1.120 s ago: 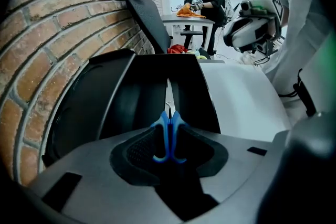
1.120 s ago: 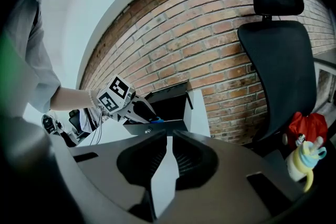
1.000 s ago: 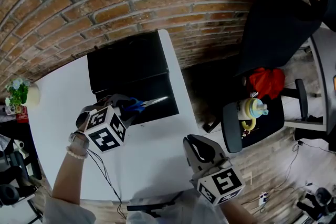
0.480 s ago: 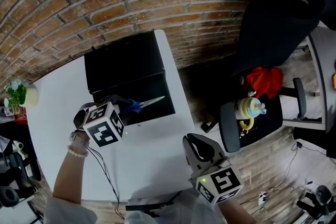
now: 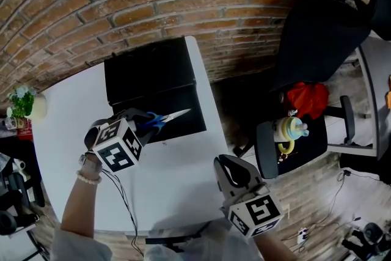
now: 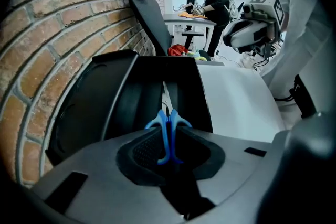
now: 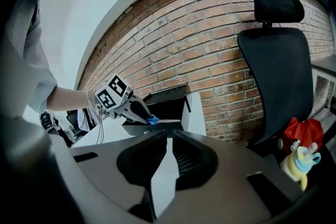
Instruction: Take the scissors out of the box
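The left gripper's [image 5: 146,122] jaws have just been closing and now pinch the scissors [image 5: 171,116] by their blue plastic loops, over the matte black box's [image 5: 153,70] near half (slim steel blades toward the table's right edge). Smooth white table [image 5: 177,174] lies open nearby. The right gripper's [image 5: 229,171] ribbed jaws stand barely apart, empty.

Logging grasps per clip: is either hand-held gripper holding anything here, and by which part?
The left hand-held gripper, whose jaws have just been closing, grips the scissors by their blue handles. The right hand-held gripper holds nothing.
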Demonstrator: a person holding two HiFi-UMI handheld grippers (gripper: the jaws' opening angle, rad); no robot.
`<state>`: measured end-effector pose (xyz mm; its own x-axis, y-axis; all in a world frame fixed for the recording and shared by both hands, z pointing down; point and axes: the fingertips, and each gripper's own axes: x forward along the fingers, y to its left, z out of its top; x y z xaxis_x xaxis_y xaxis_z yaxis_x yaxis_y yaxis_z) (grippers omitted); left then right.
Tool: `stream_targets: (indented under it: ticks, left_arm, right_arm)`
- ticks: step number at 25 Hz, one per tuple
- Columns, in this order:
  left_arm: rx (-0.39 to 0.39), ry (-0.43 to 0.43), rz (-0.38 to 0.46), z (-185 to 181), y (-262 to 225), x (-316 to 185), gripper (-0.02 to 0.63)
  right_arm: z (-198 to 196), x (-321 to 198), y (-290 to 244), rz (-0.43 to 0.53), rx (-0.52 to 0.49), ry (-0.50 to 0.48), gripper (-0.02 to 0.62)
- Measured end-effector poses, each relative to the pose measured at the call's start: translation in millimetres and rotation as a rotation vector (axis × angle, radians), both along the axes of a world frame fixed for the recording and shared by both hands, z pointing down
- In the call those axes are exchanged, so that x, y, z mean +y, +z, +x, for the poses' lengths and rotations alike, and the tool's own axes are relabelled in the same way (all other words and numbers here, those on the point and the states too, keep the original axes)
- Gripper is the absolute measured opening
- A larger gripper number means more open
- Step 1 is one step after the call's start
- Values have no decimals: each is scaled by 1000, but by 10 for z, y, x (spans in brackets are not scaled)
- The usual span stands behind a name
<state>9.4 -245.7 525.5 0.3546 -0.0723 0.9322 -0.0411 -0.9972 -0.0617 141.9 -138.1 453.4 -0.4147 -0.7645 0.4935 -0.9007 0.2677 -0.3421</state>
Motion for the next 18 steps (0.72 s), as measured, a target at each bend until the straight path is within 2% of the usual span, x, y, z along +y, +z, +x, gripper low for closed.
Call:
stream_targets:
  ticks: [8, 18]
  left_arm:
    - [100, -98, 62, -59, -320, 54, 100]
    - [287, -322, 166, -157, -921, 139, 100]
  right_arm:
    - [-125, 6, -213, 47, 20, -43, 61]
    - [-220, 7, -633, 136, 60, -91, 61]
